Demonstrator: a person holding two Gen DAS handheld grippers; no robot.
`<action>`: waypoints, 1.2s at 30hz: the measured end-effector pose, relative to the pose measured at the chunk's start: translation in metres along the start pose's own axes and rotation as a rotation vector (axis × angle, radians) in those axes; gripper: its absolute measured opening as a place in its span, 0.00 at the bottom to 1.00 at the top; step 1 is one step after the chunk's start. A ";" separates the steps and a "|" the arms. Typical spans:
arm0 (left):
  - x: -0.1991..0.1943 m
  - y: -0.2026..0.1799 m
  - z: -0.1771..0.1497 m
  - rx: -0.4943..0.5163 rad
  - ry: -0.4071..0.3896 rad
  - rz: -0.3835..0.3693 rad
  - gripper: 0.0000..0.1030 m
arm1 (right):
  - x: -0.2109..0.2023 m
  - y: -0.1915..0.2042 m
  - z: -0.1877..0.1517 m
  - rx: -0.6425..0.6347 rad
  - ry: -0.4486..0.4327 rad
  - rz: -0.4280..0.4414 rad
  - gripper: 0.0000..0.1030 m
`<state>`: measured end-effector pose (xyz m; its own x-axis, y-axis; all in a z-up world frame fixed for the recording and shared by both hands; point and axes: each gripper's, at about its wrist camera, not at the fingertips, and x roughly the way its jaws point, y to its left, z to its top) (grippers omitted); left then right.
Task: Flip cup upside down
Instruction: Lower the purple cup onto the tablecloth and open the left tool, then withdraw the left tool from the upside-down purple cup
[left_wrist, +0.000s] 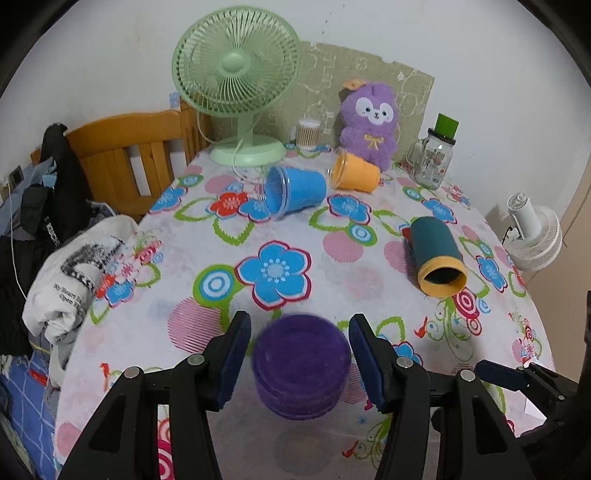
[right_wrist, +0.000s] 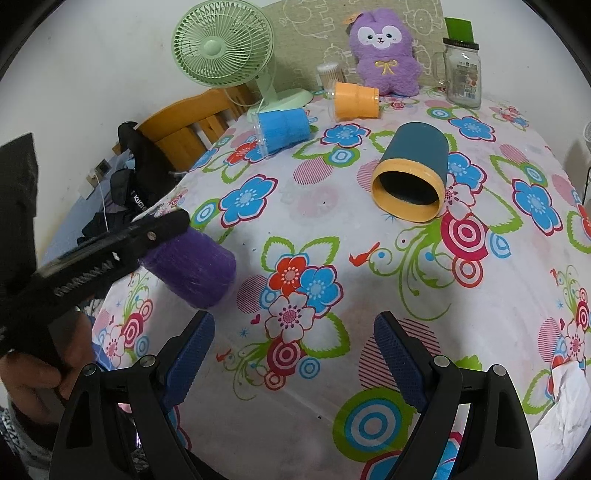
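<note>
**Purple cup at my left gripper, over the floral cloth**

A floral tablecloth (right_wrist: 332, 369) covers the table, with a white wall behind. My left gripper (left_wrist: 299, 354) brackets the ridged purple cup (left_wrist: 301, 363); its image is blurred, so I cannot tell whether the pads grip it. My right gripper (right_wrist: 293, 350) is spread, holding nothing. On their sides lie a teal cup (right_wrist: 413, 173) with a yellow rim, a blue cup (right_wrist: 282, 129) and an orange cup (right_wrist: 356, 100).

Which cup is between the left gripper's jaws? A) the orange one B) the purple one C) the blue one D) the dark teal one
B: the purple cup sits between the left gripper jaws, while the other cups lie on the tablecloth.
</note>
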<state>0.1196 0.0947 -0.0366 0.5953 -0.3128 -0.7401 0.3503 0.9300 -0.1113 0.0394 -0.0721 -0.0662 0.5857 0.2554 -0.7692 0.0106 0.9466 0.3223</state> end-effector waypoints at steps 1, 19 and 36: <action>0.003 0.000 -0.001 0.001 0.014 0.003 0.65 | 0.000 0.000 0.000 0.000 0.000 0.000 0.87; -0.029 0.003 -0.014 -0.021 -0.015 0.018 0.97 | -0.006 0.004 0.002 0.011 -0.019 -0.014 0.87; -0.078 0.022 -0.029 -0.059 -0.096 0.039 0.99 | -0.057 0.037 0.003 -0.039 -0.162 -0.108 0.93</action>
<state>0.0600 0.1452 -0.0001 0.6750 -0.2901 -0.6784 0.2838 0.9508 -0.1243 0.0092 -0.0518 -0.0086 0.7060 0.1194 -0.6981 0.0509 0.9746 0.2182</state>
